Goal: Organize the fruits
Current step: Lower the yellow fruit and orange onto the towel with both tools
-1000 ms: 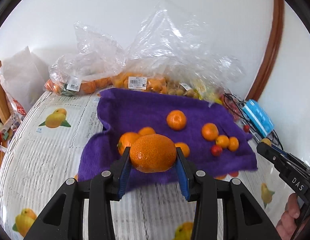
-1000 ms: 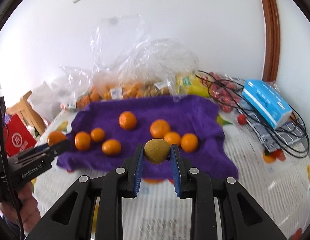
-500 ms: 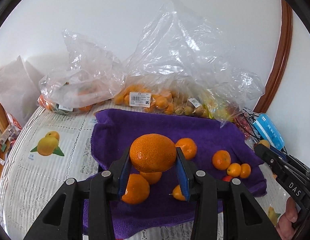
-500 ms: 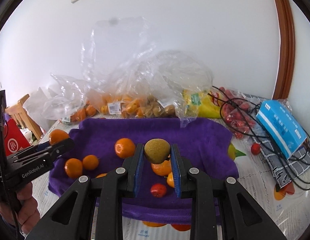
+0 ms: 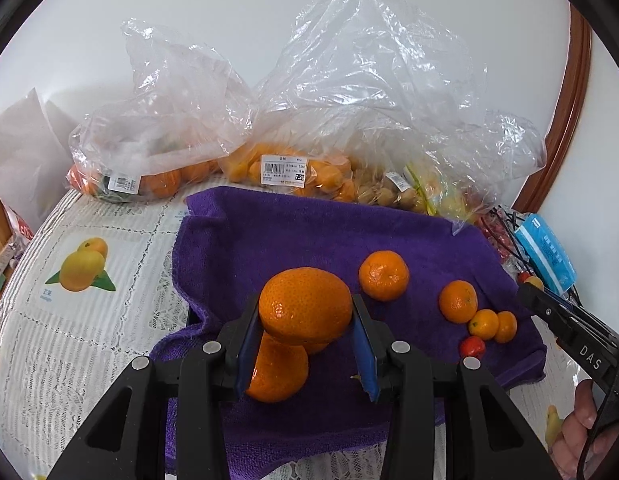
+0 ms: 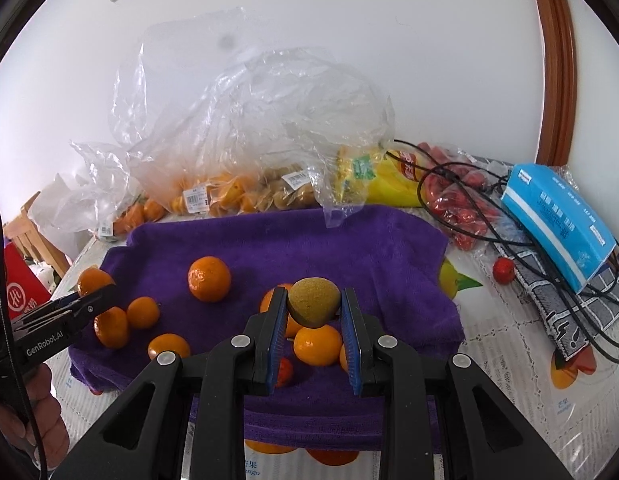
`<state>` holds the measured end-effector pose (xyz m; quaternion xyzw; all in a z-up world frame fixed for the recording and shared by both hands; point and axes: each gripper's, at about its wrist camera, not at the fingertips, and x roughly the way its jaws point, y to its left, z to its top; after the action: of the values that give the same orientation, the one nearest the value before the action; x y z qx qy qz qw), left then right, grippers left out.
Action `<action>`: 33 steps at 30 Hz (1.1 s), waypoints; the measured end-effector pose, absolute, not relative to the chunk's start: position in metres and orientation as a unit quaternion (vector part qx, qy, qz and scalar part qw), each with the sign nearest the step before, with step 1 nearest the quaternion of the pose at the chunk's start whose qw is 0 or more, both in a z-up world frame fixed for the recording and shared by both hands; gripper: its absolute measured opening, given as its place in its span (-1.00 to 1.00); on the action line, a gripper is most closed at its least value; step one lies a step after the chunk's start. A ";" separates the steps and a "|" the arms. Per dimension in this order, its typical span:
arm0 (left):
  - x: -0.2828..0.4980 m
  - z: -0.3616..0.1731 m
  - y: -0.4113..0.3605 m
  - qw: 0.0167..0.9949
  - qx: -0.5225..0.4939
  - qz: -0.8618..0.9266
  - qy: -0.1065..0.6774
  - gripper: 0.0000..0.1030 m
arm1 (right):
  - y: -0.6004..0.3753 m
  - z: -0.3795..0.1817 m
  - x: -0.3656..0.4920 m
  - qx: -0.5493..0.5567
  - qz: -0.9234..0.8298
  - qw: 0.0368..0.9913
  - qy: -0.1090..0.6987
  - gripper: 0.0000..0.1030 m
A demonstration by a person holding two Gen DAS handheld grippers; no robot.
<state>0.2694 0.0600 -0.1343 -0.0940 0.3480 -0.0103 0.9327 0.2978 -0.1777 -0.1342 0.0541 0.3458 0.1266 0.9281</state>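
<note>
Right now our left gripper (image 5: 305, 334) is pinching a big mandarin (image 5: 305, 305) above the purple towel (image 5: 309, 236), and our right gripper (image 6: 314, 330) is pinching a small brownish-green fruit (image 6: 314, 302) above it too. Loose mandarins (image 5: 384, 275) and a little red fruit (image 5: 472, 347) lie at about 2 o'clock from the big one. If we drop ours onto those round fruits, they could bump, roll and fall off the towel's edge.
</note>
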 end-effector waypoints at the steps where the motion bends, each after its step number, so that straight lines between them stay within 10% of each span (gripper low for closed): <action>1: 0.270 -0.135 0.060 0.933 -0.094 -0.011 0.348 -0.24 | -0.177 -0.135 0.298 0.053 0.126 0.928 0.346 -0.49; 33: 0.273 -0.136 0.055 0.929 -0.094 -0.019 0.357 -0.23 | -0.155 -0.163 0.306 0.022 0.134 0.913 0.384 -0.48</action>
<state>0.2726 0.0553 -0.1361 -0.0936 0.3568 -0.0190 0.9293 0.3058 -0.1552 -0.1631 0.0218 0.3843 0.1341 0.9132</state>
